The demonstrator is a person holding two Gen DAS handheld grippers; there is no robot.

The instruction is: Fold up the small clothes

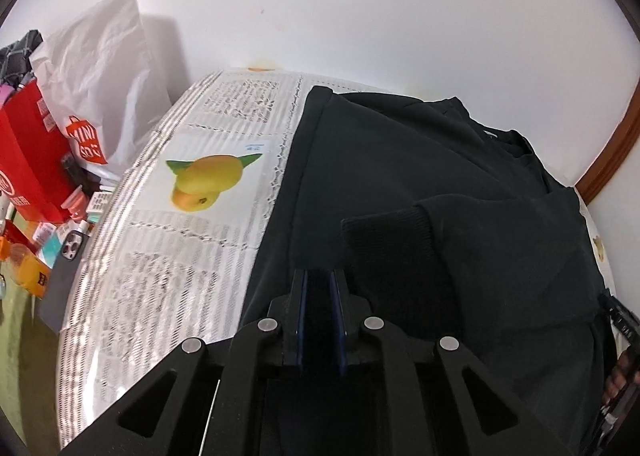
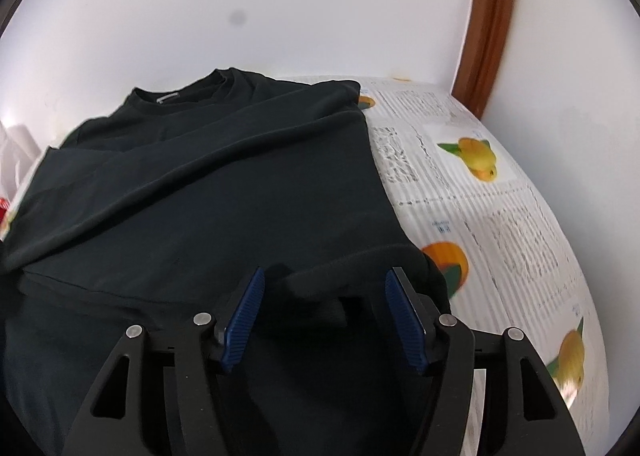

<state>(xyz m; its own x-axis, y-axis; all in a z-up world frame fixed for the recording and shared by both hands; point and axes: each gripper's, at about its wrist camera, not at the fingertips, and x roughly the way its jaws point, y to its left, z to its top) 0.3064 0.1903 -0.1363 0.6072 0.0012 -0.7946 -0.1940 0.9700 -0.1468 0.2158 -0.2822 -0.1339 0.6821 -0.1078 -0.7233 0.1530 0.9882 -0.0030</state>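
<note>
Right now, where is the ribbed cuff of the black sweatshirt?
In the left wrist view the ribbed cuff lies on the black sweatshirt, just ahead and right of the left gripper, whose fingers are closed on dark fabric.

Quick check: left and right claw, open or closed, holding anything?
Left claw: closed on the black sweatshirt.
Right claw: open, holding nothing, above the sweatshirt's ribbed cuff.

sweatshirt (image 2: 208, 191): matt black cloth | table cover (image 1: 168, 264): glossy, perhaps plastic
</note>
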